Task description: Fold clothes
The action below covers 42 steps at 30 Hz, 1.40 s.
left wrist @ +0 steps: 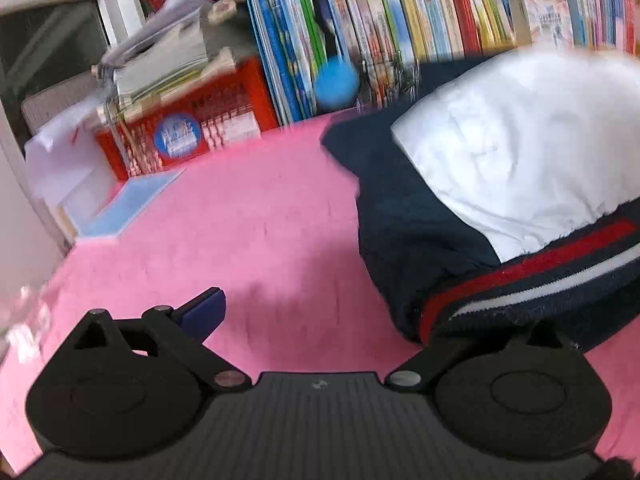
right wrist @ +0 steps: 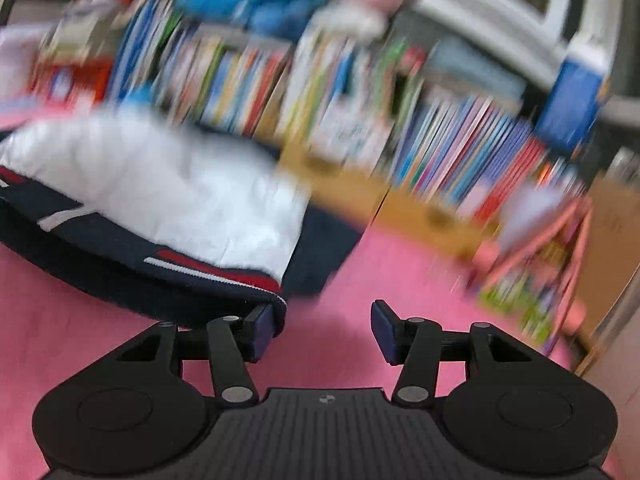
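**Asker:** What's in front of you, and how many of each?

**Me:** 1 jacket [left wrist: 500, 184], navy with a white quilted lining turned up and a red-and-white striped hem band. It lies bunched on the pink mat [left wrist: 248, 220]. Beyond it runs a row of books [left wrist: 400, 28] (far too many and too blurred to count), plus 1 red crate [left wrist: 192, 128] stacked with papers and 1 blue ball [left wrist: 335, 84] against the book spines. 1 pale blue booklet [left wrist: 128, 204] lies flat on the mat below the crate.

**Asker:** And your 2 grippers?

**Me:** My left gripper [left wrist: 320, 320] is spread wide. Only 1 blue pad shows, on the left; the other finger is hidden under the striped hem, so I cannot tell whether it touches cloth. Nothing is pinched. My right gripper [right wrist: 322, 330] stands about half apart, with bare mat between its 2 blue pads [right wrist: 382, 330]. The left-hand pad sits right at the jacket's hem corner [right wrist: 276, 296], touching or just beside it; the blur keeps me from saying which.

**Asker:** Where's the free room?

**Me:** In the left wrist view, the mat is bare from the jacket's near-left edge across to the booklet. In the right wrist view, open mat runs right of the jacket toward a wooden shelf base [right wrist: 400, 204] and a pink rack [right wrist: 552, 248].
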Each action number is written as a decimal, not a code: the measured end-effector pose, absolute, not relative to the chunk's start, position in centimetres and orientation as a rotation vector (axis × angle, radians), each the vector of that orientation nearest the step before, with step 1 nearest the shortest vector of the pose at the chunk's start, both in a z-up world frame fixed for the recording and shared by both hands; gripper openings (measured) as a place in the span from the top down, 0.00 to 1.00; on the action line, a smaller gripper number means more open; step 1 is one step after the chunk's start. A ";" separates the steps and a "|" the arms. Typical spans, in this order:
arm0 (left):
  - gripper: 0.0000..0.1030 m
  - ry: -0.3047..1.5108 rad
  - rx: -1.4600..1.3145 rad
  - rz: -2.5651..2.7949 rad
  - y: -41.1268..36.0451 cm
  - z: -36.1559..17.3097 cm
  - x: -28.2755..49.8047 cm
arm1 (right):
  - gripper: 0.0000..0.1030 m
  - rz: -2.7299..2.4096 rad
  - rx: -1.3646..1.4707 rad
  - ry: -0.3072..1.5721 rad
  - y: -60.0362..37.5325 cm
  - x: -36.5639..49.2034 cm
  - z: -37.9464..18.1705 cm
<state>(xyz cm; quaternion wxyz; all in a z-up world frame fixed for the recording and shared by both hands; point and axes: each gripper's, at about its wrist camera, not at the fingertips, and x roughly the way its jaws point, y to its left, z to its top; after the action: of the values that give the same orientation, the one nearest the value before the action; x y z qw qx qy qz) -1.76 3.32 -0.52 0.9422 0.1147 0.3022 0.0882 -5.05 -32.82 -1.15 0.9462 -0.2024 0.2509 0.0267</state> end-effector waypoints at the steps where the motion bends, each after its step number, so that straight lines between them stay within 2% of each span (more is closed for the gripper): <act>1: 0.02 0.622 0.232 0.173 3.4 0.0 -2.5 | 0.47 0.059 -0.416 0.530 -33.0 -5.6 -1.8; 3: 0.05 0.613 0.246 0.206 4.0 0.7 -2.9 | 0.49 0.044 -0.427 0.553 -33.4 -6.6 -2.8; 4: 0.05 0.595 0.260 0.239 4.2 1.0 -3.1 | 0.58 -0.027 -0.444 0.545 -33.7 -6.9 -2.7; 8: 0.05 0.625 0.192 0.252 6.6 1.7 -3.1 | 0.58 -0.149 -0.270 0.575 -38.7 -6.6 -1.0; 10: 0.06 0.612 0.225 0.247 6.2 1.6 -3.3 | 0.57 -0.051 -0.235 0.558 -38.7 -8.2 -0.6; 14: 0.07 0.581 0.264 0.237 4.8 2.2 -3.2 | 0.38 0.189 -0.305 0.481 -32.9 -10.6 -1.4; 16: 0.10 0.565 0.255 0.229 4.6 3.0 -2.9 | 0.38 0.267 -0.354 0.443 -28.7 -10.9 -1.7; 19: 0.17 0.531 0.226 0.224 4.8 4.9 -2.3 | 0.30 0.380 -0.426 0.383 -22.4 -11.4 -2.0; 23: 0.28 0.497 0.184 0.203 4.7 6.8 -3.1 | 0.29 0.486 -0.463 0.296 -14.2 -11.1 -2.2; 28: 0.31 0.477 0.179 0.209 4.5 7.3 -3.5 | 0.31 0.487 -0.522 0.256 -8.8 -9.1 -1.9; 32: 0.33 0.491 0.153 0.210 5.0 6.7 -3.5 | 0.31 0.476 -0.333 0.345 -11.8 -6.9 -0.5; 38: 0.33 0.497 0.142 0.205 5.1 5.7 -3.6 | 0.32 0.238 -0.424 0.412 -17.1 -5.2 -2.0; 42: 0.32 0.495 0.144 0.222 5.2 5.3 -3.7 | 0.28 0.141 -0.437 0.408 -21.2 -5.6 -2.3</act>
<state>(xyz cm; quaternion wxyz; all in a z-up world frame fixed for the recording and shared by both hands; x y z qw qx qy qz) -3.68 5.23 5.31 0.9609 0.0709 0.2441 0.1095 -5.63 -21.20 -2.30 0.9532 -0.2153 0.2006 0.0692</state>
